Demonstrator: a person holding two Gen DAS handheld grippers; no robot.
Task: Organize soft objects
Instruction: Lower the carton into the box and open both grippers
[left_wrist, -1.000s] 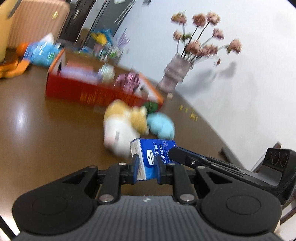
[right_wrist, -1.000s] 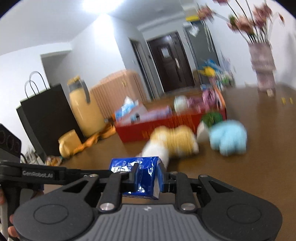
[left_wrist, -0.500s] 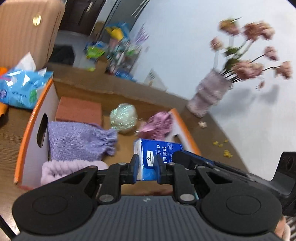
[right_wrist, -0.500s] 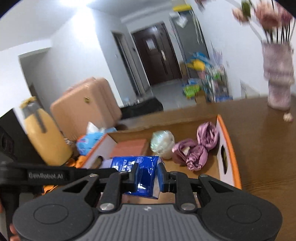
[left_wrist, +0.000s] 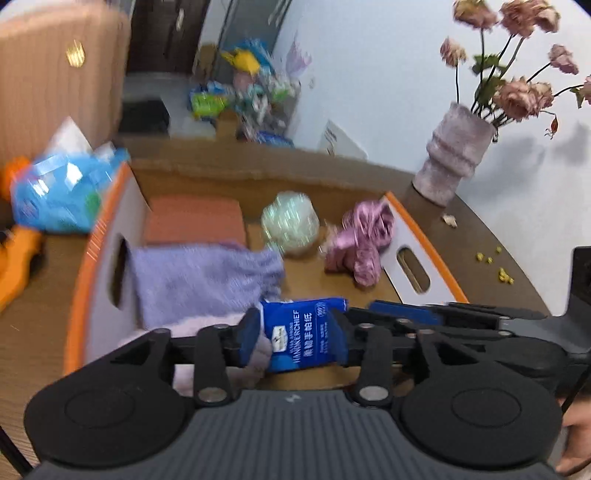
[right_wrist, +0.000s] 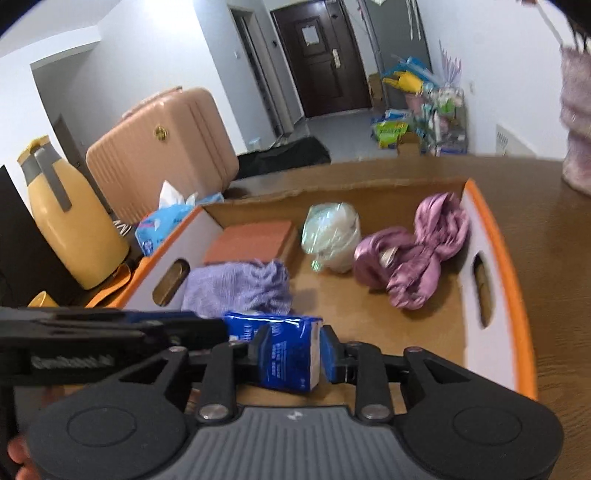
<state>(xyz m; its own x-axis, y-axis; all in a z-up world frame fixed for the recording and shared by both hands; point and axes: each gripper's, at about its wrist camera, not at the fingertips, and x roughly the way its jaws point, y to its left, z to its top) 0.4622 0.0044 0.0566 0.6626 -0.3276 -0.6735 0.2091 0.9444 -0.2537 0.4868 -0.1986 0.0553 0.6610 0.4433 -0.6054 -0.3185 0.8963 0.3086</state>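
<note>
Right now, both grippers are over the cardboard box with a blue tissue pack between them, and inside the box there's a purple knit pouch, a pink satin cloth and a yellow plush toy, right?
Not quite: there is no yellow plush toy in the cardboard box. Besides the purple knit pouch and pink satin cloth, the right wrist view shows a plastic-wrapped white bundle and a reddish-brown block. The blue tissue pack does sit between both grippers.

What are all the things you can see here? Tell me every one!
table: one, brown, under everything
box: one, orange-rimmed cardboard, on table
tissue pack: one, blue, over box's near end
knit cloth: one, lilac, box's left
block: one, brick-red, behind knit cloth
wrapped bundle: one, whitish, box's middle
satin cloth: one, pink-purple, box's right
tissue bag: one, light blue, left of box
jug: one, yellow, far left
suitcase: one, peach, behind table
vase: one, mauve, pink flowers, right of box
left gripper: black, jaws just opening, pack between
right gripper: black, jaws just opening, pack between
</note>
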